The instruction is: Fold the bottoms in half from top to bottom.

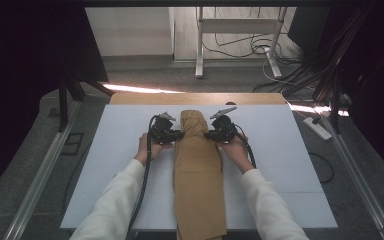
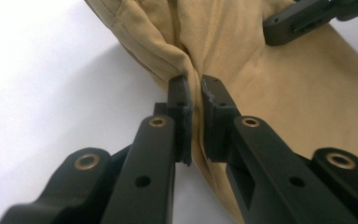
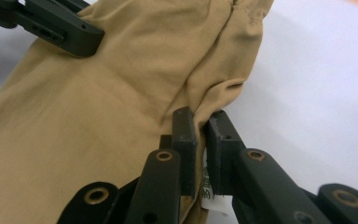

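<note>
Where the white sleeves come in at the bottom of the high view, a long tan cloth point(image 1: 198, 175) lies flat down the middle of the white table point(image 1: 290, 165). It looks soft and smooth, with folds near its far end. Higher up, the left gripper point(image 1: 179, 134) pinches its left edge, and the right gripper point(image 1: 209, 134) pinches its right edge. Both black jaw pairs are squeezed onto bunched cloth.
</note>
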`<state>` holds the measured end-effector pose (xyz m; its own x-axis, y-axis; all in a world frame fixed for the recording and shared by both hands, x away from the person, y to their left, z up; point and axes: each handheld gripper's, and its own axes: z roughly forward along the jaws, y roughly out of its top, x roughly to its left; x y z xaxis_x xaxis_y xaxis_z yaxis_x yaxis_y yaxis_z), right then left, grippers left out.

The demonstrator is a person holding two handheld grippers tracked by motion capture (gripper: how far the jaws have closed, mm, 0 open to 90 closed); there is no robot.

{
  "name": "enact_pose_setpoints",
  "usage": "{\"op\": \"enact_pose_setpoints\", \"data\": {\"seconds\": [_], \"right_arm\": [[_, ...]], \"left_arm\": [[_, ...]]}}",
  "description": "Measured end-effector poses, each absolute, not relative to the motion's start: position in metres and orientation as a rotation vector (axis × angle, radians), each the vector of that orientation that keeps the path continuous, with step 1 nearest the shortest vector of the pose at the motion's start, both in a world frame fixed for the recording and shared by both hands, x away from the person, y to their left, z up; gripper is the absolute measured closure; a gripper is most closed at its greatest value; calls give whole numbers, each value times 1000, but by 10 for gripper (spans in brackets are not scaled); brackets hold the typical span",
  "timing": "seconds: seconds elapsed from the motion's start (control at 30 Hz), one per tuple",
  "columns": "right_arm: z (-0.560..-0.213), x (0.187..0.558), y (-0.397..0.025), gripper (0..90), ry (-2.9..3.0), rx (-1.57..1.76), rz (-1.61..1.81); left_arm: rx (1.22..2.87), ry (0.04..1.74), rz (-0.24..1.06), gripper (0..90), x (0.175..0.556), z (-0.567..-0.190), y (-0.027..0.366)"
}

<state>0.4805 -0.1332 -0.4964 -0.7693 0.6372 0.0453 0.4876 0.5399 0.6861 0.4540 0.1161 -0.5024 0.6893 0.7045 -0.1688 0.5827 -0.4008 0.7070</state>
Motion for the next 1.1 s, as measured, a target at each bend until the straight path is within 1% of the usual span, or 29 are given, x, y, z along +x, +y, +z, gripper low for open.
{"op": "enact_pose_setpoints", "data": {"seconds": [0.13,0.67,0.9,1.1], "right_arm": [[-489,479,-137,828,2539,948,1081],[-483,479,-138,829,2531,940,1086],[-457,483,-139,831,2468,912,1117],[-455,481,-139,831,2461,910,1114]], "left_arm": [[2112,962,230,827,452,-494,114],[2106,947,235,827,454,-490,116],[2076,900,323,828,456,-465,117],[2075,899,310,827,456,-465,117]]}}
